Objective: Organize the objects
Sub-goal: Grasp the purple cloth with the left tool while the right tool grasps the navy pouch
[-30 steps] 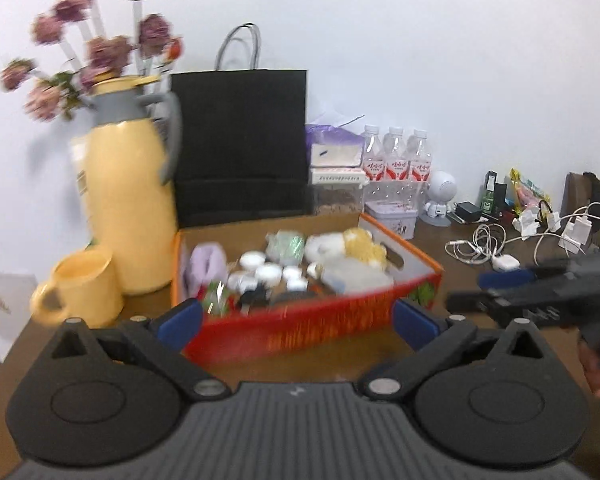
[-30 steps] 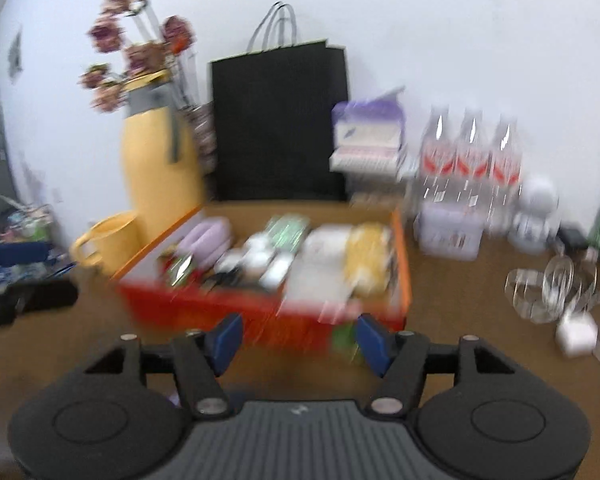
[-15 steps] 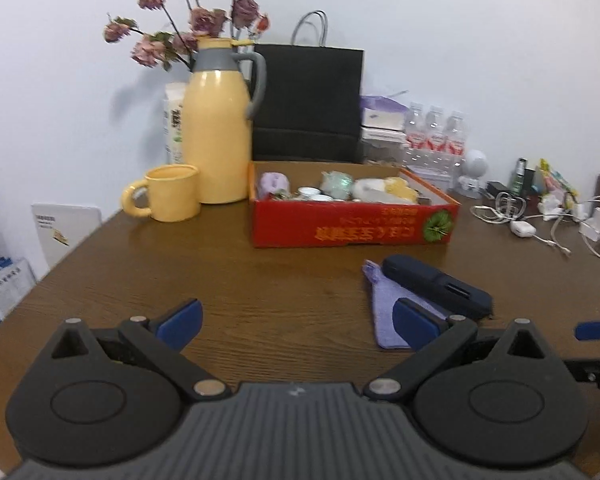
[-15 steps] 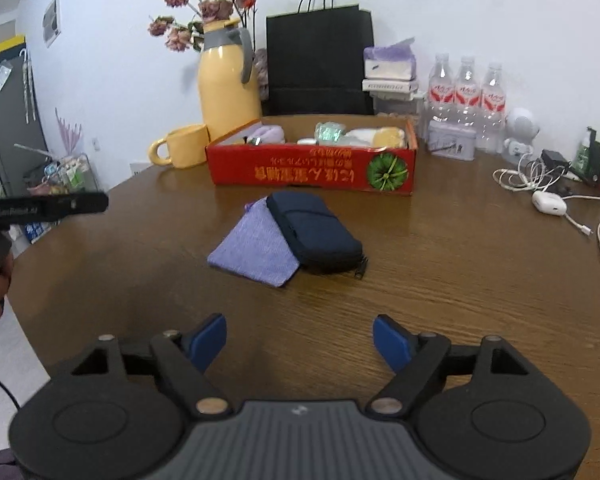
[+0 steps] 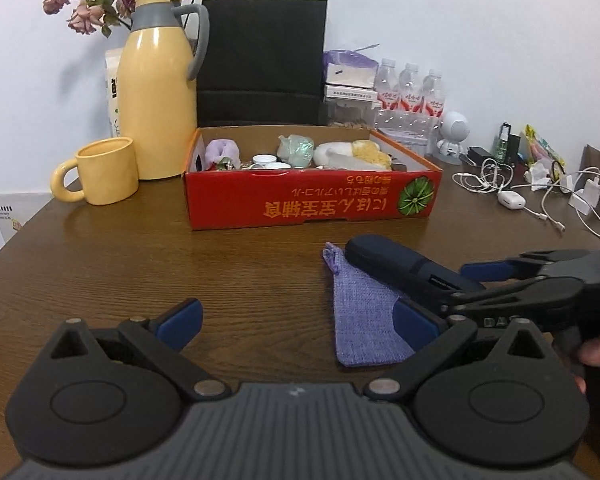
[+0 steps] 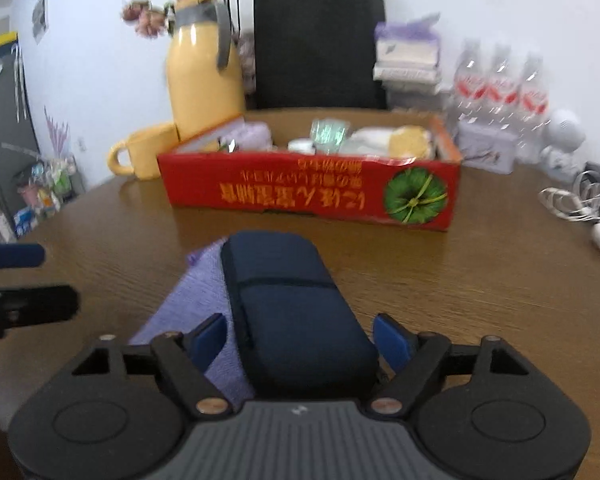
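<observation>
**While both loose items lie outside the box, sorting barely begun**

With right gripper spread wide astride the near end of the navy case, pads not yet touching; left gripper likewise apart, empty, low over the table; case resting partly on the purple pouch, both just in front of the red box, already holding assorted small items; judged remaining: closing, lifting, boxing both.
</observation>
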Demonstrator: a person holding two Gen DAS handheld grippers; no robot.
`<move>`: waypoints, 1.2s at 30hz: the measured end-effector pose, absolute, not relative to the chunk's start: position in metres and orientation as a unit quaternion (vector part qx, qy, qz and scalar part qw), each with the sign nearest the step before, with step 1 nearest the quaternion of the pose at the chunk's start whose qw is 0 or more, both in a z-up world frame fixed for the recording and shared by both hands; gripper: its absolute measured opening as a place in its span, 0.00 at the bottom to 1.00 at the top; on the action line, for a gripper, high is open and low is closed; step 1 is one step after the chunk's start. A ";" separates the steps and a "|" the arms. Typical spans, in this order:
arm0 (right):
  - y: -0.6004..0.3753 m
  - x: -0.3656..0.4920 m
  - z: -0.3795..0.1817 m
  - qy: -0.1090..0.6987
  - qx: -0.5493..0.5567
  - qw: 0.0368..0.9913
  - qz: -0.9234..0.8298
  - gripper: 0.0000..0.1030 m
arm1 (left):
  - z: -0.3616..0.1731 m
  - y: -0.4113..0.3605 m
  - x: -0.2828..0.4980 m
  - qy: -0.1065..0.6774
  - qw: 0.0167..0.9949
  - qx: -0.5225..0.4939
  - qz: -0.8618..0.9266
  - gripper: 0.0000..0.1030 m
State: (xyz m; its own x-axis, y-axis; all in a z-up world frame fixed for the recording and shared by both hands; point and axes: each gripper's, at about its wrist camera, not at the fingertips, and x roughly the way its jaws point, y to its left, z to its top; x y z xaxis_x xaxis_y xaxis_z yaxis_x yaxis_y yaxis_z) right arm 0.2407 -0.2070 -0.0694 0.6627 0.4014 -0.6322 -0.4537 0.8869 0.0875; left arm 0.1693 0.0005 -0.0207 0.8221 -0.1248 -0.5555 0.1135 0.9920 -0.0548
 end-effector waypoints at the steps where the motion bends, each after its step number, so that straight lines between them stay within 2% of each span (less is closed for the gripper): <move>1: -0.207 0.243 -0.070 0.335 -0.039 0.909 0.243 0.68 | -0.022 0.002 0.169 0.293 0.954 -0.012 -0.060 1.00; 4: -0.217 0.241 -0.064 0.332 -0.009 0.909 0.253 0.53 | -0.021 0.008 0.166 0.291 0.955 -0.020 -0.050 1.00; 5: -0.220 0.234 -0.059 0.327 -0.004 0.910 0.255 0.37 | -0.020 0.010 0.164 0.290 0.956 -0.022 -0.046 1.00; 6: -0.223 0.224 -0.053 0.311 -0.010 0.912 0.266 0.26 | -0.019 0.013 0.161 0.288 0.956 -0.024 -0.045 1.00; 7: -0.225 0.210 -0.047 0.294 -0.029 0.914 0.278 0.24 | -0.017 0.015 0.157 0.286 0.957 -0.025 -0.046 1.00; 12: -0.229 0.149 -0.050 0.300 -0.082 0.881 0.356 0.24 | -0.021 0.015 0.145 0.292 0.953 -0.040 -0.067 1.00; 16: -0.246 0.110 -0.045 0.299 -0.052 0.862 0.406 0.24 | -0.029 0.003 0.139 0.301 0.945 -0.052 -0.116 0.98; 18: -0.256 0.104 -0.045 0.294 -0.050 0.877 0.376 0.33 | -0.032 -0.005 0.139 0.303 0.941 -0.056 -0.138 0.98; 22: -0.281 0.120 -0.048 0.294 -0.004 0.919 0.262 0.36 | -0.035 -0.019 0.143 0.292 0.946 -0.025 -0.138 0.98; 23: -0.286 0.126 -0.048 0.294 0.002 0.929 0.226 0.39 | -0.036 -0.020 0.146 0.278 0.953 -0.012 -0.118 0.98; 25: -0.291 0.133 -0.051 0.294 0.005 0.936 0.195 0.40 | -0.041 -0.020 0.162 0.264 0.961 0.013 -0.085 0.98; 28: -0.291 0.146 -0.058 0.303 0.019 0.933 0.196 0.38 | -0.055 -0.020 0.192 0.312 0.945 0.003 -0.098 0.95; 30: -0.288 0.154 -0.061 0.303 0.009 0.936 0.179 0.38 | -0.060 -0.026 0.199 0.343 0.931 0.003 -0.121 0.64; 31: -0.286 0.155 -0.061 0.301 0.007 0.937 0.174 0.38 | -0.059 -0.030 0.194 0.337 0.932 0.013 -0.132 0.54; 32: -0.286 0.155 -0.061 0.301 0.007 0.938 0.173 0.38 | -0.059 -0.034 0.190 0.337 0.929 0.022 -0.150 0.31; 33: -0.286 0.159 -0.063 0.300 0.011 0.938 0.172 0.39 | -0.056 -0.036 0.183 0.334 0.929 0.026 -0.159 0.16; 36: -0.289 0.162 -0.066 0.299 0.011 0.940 0.165 0.45 | -0.044 -0.053 0.140 0.292 0.933 0.054 -0.202 0.15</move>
